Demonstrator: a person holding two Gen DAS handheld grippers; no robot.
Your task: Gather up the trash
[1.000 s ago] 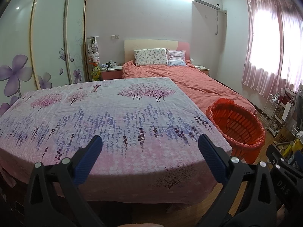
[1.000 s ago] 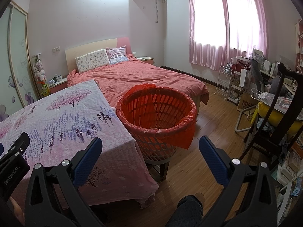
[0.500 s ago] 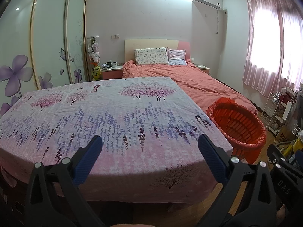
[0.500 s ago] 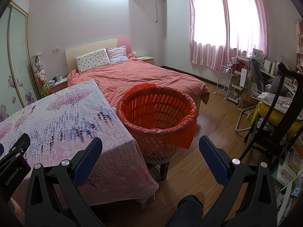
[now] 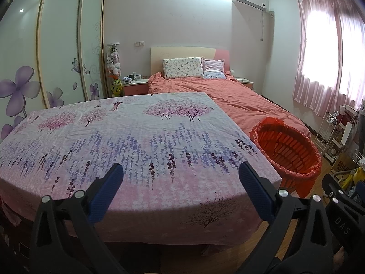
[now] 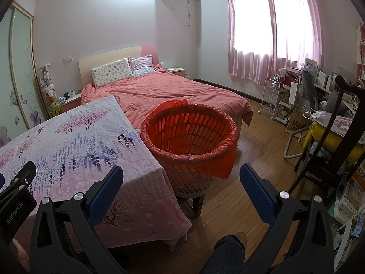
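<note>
Left wrist view has the left gripper (image 5: 181, 182) spread wide with nothing between its blue fingers (image 5: 107, 191), which hang over the near edge of a table draped in a floral cloth (image 5: 136, 141). At about two o'clock from the fingertips stands the orange basket (image 5: 289, 150), lined with a red bag, just beside the table's right corner. At twelve o'clock, beyond the table, lies a bed with a salmon cover (image 5: 228, 96) and two pillows (image 5: 182, 67). At ten o'clock runs a wardrobe with flower-printed doors (image 5: 57, 52).

Right wrist view shows the right gripper (image 6: 181, 181) equally wide apart and holding nothing, its blue fingers (image 6: 255, 191) framing the basket (image 6: 189, 134) at twelve o'clock, close ahead. The cloth-covered table (image 6: 75, 143) sits at ten o'clock, touching the basket's side. The wooden floor (image 6: 257, 159) spreads toward two o'clock, where a dark chair (image 6: 324, 159) stands. No loose trash can be made out on the cloth.
</note>
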